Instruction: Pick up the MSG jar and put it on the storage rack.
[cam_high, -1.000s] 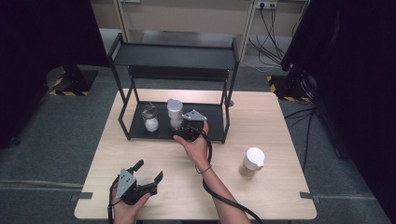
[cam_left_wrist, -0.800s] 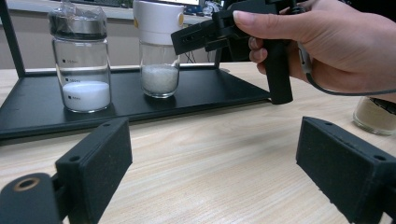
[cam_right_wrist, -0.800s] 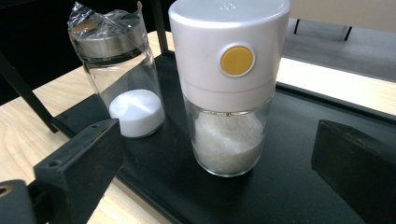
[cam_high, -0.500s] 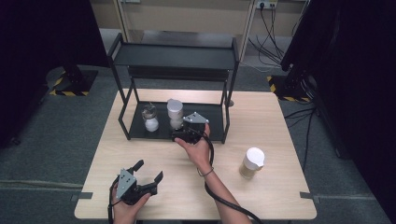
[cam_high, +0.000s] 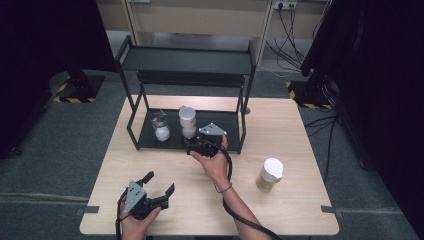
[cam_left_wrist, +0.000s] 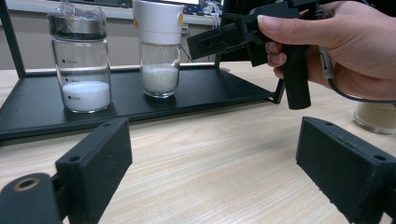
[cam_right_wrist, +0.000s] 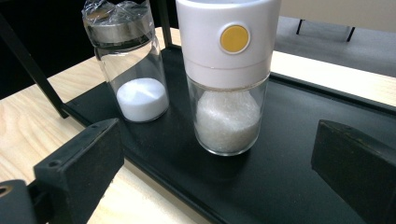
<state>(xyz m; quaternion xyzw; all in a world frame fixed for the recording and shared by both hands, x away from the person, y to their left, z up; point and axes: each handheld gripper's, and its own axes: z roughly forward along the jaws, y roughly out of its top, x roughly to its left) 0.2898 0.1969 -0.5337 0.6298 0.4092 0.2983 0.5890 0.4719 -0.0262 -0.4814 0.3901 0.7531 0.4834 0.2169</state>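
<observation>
Nothing is grasped yet: the right gripper (cam_high: 196, 145), jaws apart, faces the white-capped jar (cam_right_wrist: 227, 74) on the shelf (cam_right_wrist: 299, 186), while the left gripper (cam_high: 159, 186) rests wide open

Your high view is evenly lit from above: the table (cam_high: 300, 130) reads bright, while the upper left and right of the frame sink into near-black. Soft shadow pools under the rack (cam_high: 186, 60). It's a bit grainy overall. In your left gripper view, the near pads at the bottom blur, the glass jar (cam_left_wrist: 81, 60) stays sharp, and its wrap catches glare. In your right gripper view, the white-capped jar (cam_right_wrist: 229, 74) is crisp, bright at the top, with a dark upper left corner.
</observation>
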